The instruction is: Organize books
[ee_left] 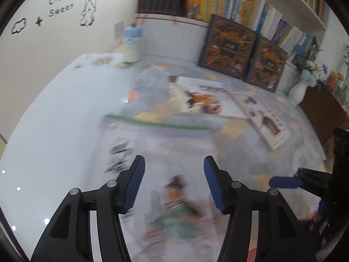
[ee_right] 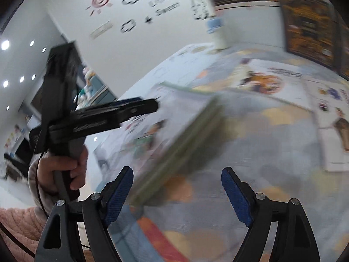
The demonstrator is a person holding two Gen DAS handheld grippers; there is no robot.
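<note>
- Left gripper [ee_left: 174, 181] and right gripper [ee_right: 177, 193] both gape, gripping nothing.
- The thick, green-edged illustrated book [ee_right: 157, 135] lies flat on the pastel-patterned surface [ee_left: 65, 109], spine towards the right gripper, long axis running away towards the white wall [ee_left: 65, 39].
- Risk: a one-edge grip could let the heavy book sag and slip.

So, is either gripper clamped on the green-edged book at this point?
No: in the wrist views the left gripper and right gripper both stand open with nothing between the pads, above the green-edged book.
</note>
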